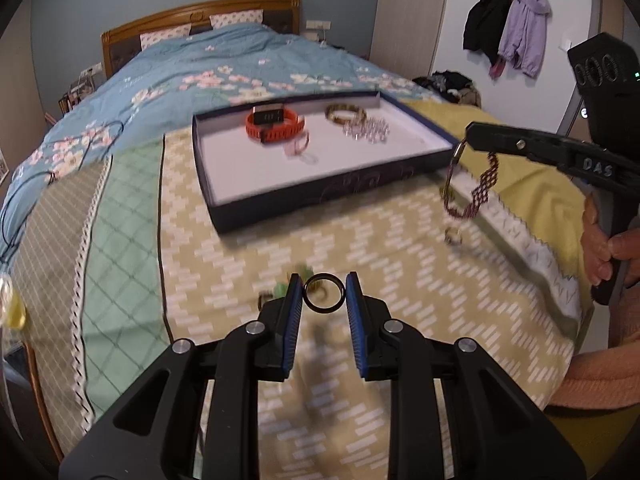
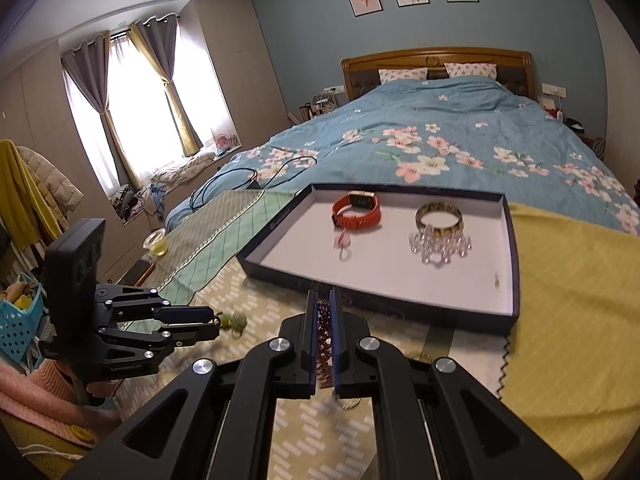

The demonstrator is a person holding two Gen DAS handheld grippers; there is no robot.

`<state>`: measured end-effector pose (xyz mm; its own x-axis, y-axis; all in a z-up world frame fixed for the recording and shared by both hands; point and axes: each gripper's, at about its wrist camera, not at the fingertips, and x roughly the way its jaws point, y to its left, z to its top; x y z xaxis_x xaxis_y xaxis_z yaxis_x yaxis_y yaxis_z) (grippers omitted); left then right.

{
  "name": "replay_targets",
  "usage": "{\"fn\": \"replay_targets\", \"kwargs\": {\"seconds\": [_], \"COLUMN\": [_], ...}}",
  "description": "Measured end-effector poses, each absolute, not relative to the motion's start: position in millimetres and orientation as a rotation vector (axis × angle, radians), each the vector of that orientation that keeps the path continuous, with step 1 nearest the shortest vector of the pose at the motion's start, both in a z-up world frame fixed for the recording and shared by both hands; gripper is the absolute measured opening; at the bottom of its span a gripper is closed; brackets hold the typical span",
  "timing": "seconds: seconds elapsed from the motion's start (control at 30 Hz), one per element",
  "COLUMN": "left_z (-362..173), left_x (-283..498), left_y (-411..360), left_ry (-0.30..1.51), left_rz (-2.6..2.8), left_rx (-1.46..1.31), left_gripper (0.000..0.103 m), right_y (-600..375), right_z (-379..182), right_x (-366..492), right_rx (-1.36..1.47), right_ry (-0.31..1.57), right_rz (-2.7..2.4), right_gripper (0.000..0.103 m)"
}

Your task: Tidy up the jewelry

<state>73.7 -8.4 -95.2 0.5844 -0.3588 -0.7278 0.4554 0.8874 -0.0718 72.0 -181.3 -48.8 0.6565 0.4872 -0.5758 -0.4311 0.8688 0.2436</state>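
Our left gripper (image 1: 324, 292) pinches a dark ring (image 1: 324, 292) between its fingers, short of the tray (image 1: 320, 196); our right gripper (image 2: 325, 308) clamps a beaded bracelet (image 1: 482, 188) just beside the tray's near corner, above the bed (image 1: 224, 68).

Floral duvet (image 2: 460, 140), hung coats (image 1: 508, 28), curtains (image 2: 132, 96)

Black ring (image 1: 324, 293) between blue pads (image 1: 293, 312) of black left gripper (image 1: 324, 294). Maroon lattice-pattern bracelet (image 1: 478, 190) in black right gripper (image 2: 325, 334). Dark navy tray (image 1: 320, 194), white inside: orange watch (image 2: 356, 210), gold bangle (image 2: 439, 216), clear crystal bracelet (image 2: 439, 246), pale pink ring (image 2: 343, 240). Near cloth (image 1: 360, 240) olive-green with white dashes; far quilt (image 2: 460, 136) blue with pink-and-white flowers; yellow cloth (image 2: 580, 300) at right.
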Motion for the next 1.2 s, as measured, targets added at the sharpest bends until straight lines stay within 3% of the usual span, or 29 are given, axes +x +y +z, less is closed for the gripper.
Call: {"fn": "replay_targets", "kwargs": {"seconds": [0.47, 1.2], "left_z": [-58.8, -87.9], "left_x": [117.0, 190.0], "left_y": [-26.3, -64.2], "left_ry": [0.735, 0.837], "left_rz": [-0.506, -0.498], "left_rx": [0.146, 0.189], "left_gripper": [0.022, 0.022], "right_y": [-196.0, -194.6], "right_z": [-31.2, -61.8], "right_x": [121.1, 190.1], "right_rx": [0.122, 0.188], "right_ry": [0.636, 0.741], "right_rz": [0.473, 0.452], "right_gripper": [0.004, 0.004]}}
